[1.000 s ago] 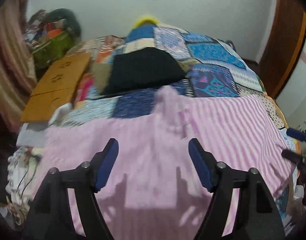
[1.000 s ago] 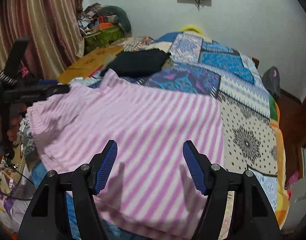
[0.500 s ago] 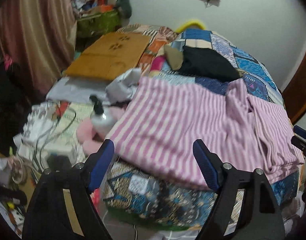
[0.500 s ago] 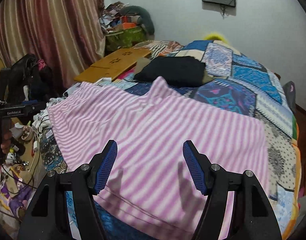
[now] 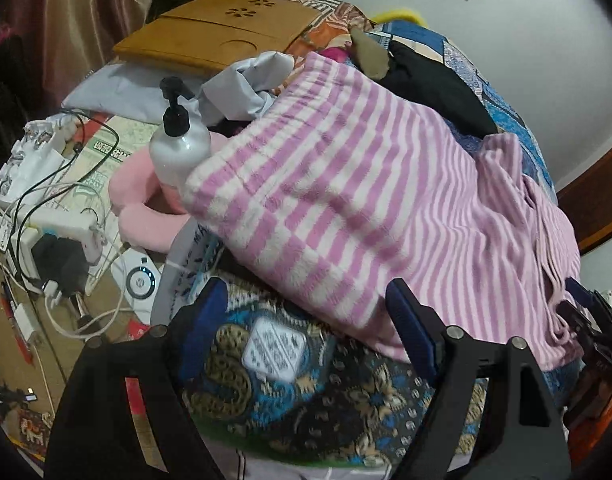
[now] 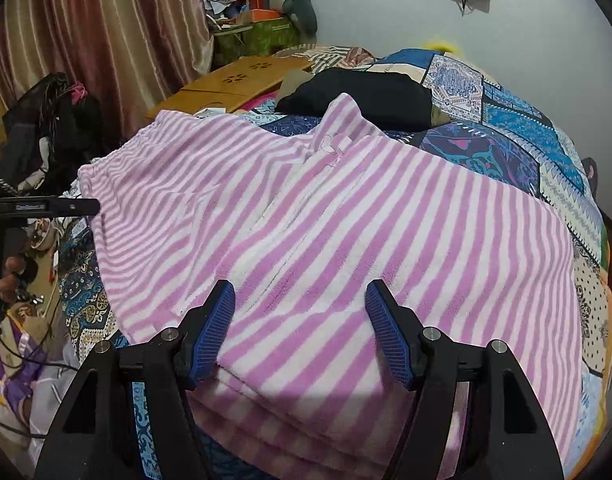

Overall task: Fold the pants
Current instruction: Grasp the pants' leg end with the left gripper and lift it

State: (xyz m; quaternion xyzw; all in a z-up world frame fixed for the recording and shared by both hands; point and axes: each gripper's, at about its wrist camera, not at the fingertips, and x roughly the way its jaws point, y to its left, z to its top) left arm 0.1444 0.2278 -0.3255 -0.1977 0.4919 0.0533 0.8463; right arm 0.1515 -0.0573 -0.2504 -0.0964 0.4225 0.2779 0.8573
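Observation:
Pink-and-white striped fleece pants (image 5: 366, 208) lie spread on a patchwork bedspread (image 6: 506, 136), also in the right wrist view (image 6: 346, 216). They look folded leg over leg, with the waistband end at the left bed edge and the crotch point toward the far side. My left gripper (image 5: 306, 320) is open and empty, just off the waistband corner at the bed's side. My right gripper (image 6: 299, 320) is open and empty, over the near edge of the pants. The left gripper's tip (image 6: 81, 206) shows at the left of the right wrist view.
A black folded garment (image 6: 366, 92) lies beyond the pants. A white pump bottle (image 5: 177, 140), a pink cushion (image 5: 145, 208), chargers and cables (image 5: 57, 240) crowd the floor by the bed. A wooden lap tray (image 5: 225, 28) and striped curtains (image 6: 85, 32) stand at the left.
My left gripper has swung left and down from above the pants to the bed's side by the waistband. My right gripper has drawn closer to the pants' near edge. Both stayed open.

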